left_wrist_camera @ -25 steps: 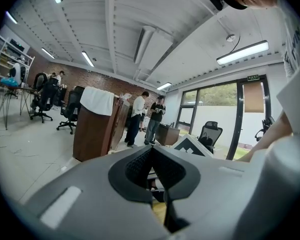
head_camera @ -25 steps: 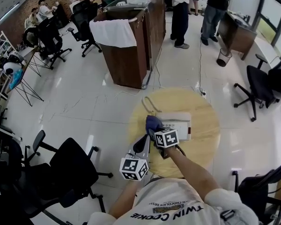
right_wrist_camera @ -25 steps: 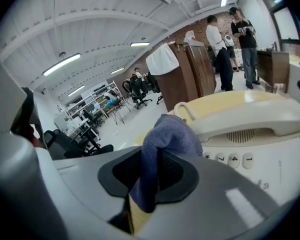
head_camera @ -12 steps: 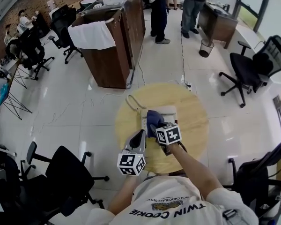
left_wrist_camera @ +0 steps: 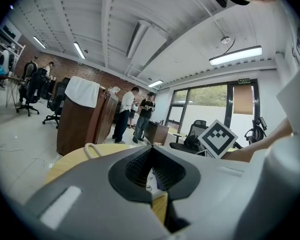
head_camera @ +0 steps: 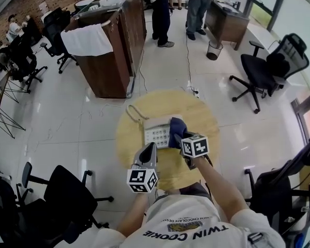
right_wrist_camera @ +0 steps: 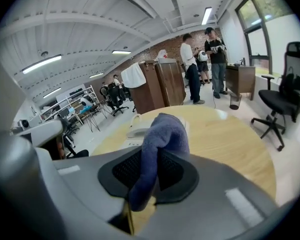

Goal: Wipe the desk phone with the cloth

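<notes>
Right gripper (right_wrist_camera: 156, 153) fingers clench cloth (right_wrist_camera: 163, 130) on desk phone (head_camera: 155, 134); left gripper (left_wrist_camera: 151, 150) fingers pressed together.

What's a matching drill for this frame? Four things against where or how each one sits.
Things:
1. cloth
2. desk phone
3. left gripper
4. white towel

States:
a. draped over the wooden cabinet
b. clamped in the right gripper
c. lying on the round table
d. jaws together, holding nothing

Pairs: 1-b, 2-c, 3-d, 4-a
</notes>
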The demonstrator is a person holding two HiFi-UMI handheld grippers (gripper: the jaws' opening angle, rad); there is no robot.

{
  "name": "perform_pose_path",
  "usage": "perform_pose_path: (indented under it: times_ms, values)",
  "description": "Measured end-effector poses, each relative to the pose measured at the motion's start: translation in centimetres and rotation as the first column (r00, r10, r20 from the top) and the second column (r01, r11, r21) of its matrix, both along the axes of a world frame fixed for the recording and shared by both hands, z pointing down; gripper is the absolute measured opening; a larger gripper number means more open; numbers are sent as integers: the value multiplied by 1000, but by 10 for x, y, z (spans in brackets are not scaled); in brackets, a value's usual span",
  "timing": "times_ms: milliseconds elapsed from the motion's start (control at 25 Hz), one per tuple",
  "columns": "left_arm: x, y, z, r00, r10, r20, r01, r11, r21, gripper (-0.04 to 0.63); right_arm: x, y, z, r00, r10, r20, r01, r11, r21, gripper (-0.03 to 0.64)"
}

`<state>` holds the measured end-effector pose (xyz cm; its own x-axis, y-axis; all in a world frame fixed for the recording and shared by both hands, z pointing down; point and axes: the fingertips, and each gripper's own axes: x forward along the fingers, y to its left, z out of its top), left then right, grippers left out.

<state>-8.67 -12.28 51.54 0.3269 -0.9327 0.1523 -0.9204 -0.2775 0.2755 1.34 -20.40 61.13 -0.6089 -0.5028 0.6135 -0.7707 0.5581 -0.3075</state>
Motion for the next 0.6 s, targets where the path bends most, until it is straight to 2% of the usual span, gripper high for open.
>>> perform_pose_path:
  times_ms: [200, 360, 480, 600]
  values:
    - [7, 1, 2, 1000, 8, 5, -8, 1000, -2, -8, 17, -1, -1, 1000, 22, 0, -22, 1000, 0, 67]
    - [3, 8, -2, 1000, -11, 19, 11, 1000, 14, -8, 2, 14, -22, 998, 7, 69, -10, 999, 40, 67]
    - [-8, 13, 1, 999, -46, 29, 46, 999, 9, -8, -31, 38, -41, 990, -79, 121, 68, 993, 94, 67]
    - [-20, 21, 1, 996, -75, 40, 75, 997, 6, -8, -68, 70, -34, 974, -182, 136, 172, 982, 82, 67]
